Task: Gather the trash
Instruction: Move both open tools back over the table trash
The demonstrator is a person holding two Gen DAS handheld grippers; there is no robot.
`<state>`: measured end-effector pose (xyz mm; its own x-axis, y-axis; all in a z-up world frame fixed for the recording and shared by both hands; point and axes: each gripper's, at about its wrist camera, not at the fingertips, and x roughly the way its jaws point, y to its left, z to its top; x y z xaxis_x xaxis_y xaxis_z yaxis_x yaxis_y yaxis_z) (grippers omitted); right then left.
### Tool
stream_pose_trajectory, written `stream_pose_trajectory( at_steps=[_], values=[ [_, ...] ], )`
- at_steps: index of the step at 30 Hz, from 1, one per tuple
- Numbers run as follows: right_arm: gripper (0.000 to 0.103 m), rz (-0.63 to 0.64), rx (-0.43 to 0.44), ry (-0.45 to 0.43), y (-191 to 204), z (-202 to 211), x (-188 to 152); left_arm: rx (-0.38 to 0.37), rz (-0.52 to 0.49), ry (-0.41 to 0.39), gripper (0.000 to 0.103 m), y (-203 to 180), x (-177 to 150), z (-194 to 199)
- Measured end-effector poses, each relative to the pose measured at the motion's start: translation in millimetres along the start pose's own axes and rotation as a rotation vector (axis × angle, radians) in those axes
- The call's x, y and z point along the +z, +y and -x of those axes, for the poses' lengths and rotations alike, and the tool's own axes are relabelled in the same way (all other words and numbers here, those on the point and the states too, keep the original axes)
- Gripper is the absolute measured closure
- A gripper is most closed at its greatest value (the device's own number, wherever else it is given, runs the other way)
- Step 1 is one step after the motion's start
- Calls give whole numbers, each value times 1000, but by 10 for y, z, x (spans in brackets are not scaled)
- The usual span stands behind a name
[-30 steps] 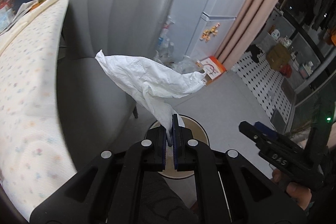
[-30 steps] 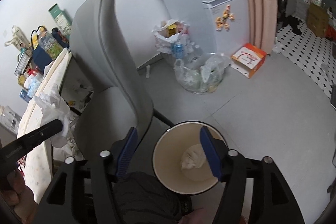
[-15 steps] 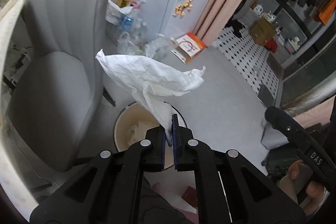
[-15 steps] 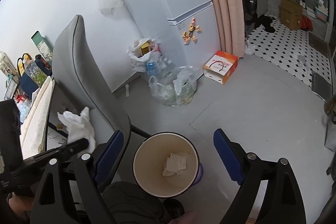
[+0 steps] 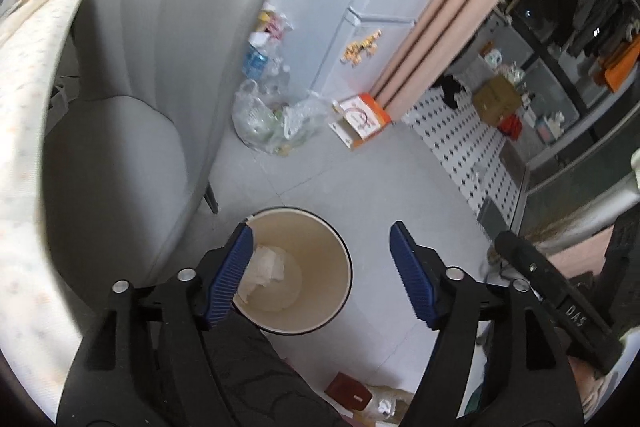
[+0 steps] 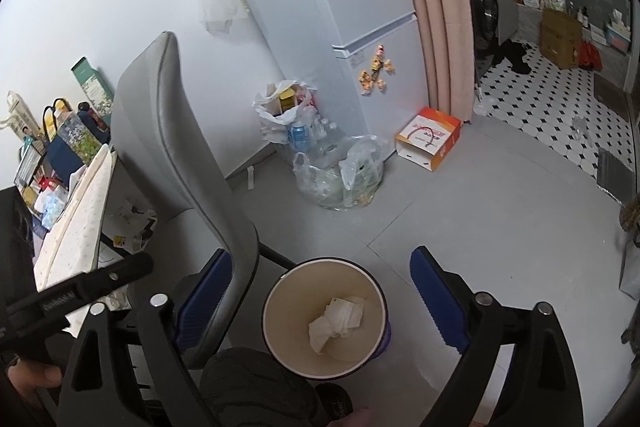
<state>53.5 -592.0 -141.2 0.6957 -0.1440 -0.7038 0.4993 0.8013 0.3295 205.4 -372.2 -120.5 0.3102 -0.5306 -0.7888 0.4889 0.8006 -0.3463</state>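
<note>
Worktop (image 6: 80, 227): at far left behind the grey chair (image 6: 180, 155), under a pale patterned cloth; crumpled paper scraps (image 6: 132, 223) lying at its edge, near the chair seat.
Left tongs (image 5: 322, 267): spread wide above the bin, nothing between the blue pads (image 5: 232, 271); jaws just been opening, tissue gone from them.
Bin (image 6: 280, 331): cream inside, dark rim, standing on the grey floor (image 6: 460, 211) just beside the chair leg.
Tissue (image 6: 336, 323): white, crumpled, lying at the bottom of the bin; seen from the left wrist (image 5: 264, 271) against the near wall of the bin.
Right tongs (image 6: 320, 299): spread wide as well, empty, hovering over the bin; jaws just been opening further.
Step in hand: drop finished, judged from the tissue lying free in the bin and both tongs empty.
Still to collect: likely the scraps at the worktop edge; bagged bottles (image 6: 340, 175) and an orange box (image 6: 428, 143) by the fridge (image 6: 360, 27), unclear whether part of the job.
Next move: probably back left toward the worktop, tongs kept spread, lowered around a scrap, then pressed together.
Care needed: light paper, apt to slip or tear, so a pinch well into the crumple; chair back standing between bin and worktop, to be cleared.
</note>
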Motion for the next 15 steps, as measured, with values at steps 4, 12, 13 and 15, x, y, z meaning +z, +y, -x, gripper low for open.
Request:
stream_pose_trajectory(
  at_steps=[4, 12, 13, 15],
  values=[
    [7, 27, 27, -20, 244, 26, -22, 48, 28, -104, 15, 203, -17, 377],
    [7, 124, 27, -40, 900, 59, -55, 159, 74, -270, 6, 587, -63, 1045],
    [7, 130, 27, -51, 974, 80, -65, 184, 85, -295, 6, 642, -82, 1142],
    [7, 148, 26, -70, 1132, 126, -90, 218, 98, -332, 6, 723, -119, 1295]
  ],
)
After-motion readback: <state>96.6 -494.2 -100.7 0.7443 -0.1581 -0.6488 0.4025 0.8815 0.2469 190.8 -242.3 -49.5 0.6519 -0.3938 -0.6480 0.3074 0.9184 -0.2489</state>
